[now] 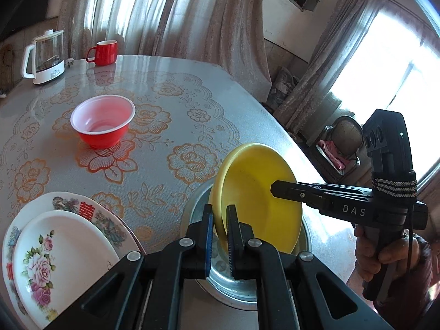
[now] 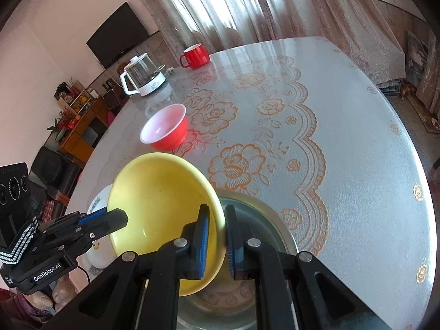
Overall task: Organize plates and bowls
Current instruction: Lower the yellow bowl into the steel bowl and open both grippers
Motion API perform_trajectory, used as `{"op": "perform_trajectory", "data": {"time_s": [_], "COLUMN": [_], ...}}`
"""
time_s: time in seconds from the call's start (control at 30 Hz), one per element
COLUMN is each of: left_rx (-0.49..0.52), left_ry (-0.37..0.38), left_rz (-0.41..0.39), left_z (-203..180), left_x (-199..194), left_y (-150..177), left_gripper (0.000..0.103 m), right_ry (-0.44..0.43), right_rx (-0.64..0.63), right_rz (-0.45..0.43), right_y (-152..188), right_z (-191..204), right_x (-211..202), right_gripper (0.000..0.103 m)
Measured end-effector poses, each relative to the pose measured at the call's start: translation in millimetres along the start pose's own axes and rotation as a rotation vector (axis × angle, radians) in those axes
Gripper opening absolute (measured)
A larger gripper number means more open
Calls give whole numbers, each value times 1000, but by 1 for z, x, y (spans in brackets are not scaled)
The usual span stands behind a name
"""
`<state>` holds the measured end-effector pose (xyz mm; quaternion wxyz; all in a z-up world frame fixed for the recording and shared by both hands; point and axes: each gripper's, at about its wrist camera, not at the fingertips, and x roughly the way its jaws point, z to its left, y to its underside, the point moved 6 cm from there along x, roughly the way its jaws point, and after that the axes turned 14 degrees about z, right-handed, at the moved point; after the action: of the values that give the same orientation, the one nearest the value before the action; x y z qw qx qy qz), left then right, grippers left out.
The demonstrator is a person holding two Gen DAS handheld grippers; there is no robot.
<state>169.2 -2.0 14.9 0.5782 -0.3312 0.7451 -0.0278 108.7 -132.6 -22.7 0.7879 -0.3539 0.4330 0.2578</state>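
A yellow bowl [image 1: 258, 200] is held tilted above a steel basin [image 1: 192, 211]. My left gripper [image 1: 220, 236] is shut on the bowl's near rim. My right gripper [image 2: 217, 242] is shut on the opposite rim of the same yellow bowl [image 2: 162, 209], over the steel basin [image 2: 264, 220]. A red bowl [image 1: 101, 123] with a white inside stands upright on the table, also in the right wrist view [image 2: 165, 129]. Two stacked flowered plates [image 1: 60, 247] lie at the table's near left edge.
A red mug [image 1: 103, 52] and a glass kettle [image 1: 45, 56] stand at the table's far side. The round table [image 2: 343, 151] has a flowered cover. A plate [image 2: 99, 253] shows behind the left gripper's body [image 2: 68, 236] in the right wrist view.
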Motion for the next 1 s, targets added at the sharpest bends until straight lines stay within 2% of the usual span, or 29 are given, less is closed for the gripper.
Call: {"op": "perform_trajectory", "data": {"time_s": [0.3, 0.47, 1.0], "left_rx": [39, 37, 60], "left_ry": [0, -28, -93], "left_rz": [105, 149, 124], "left_z": [-7, -6, -5], "left_x": [26, 42, 48], "left_y": [22, 28, 25], "left_gripper": [9, 11, 12], "right_ry": [29, 62, 189], "right_rx": [29, 54, -48], "right_rz": [95, 107, 48], "right_y": [35, 42, 42], "right_z": [-16, -25, -14], "right_x": [16, 23, 18], "right_gripper": [10, 13, 16]}}
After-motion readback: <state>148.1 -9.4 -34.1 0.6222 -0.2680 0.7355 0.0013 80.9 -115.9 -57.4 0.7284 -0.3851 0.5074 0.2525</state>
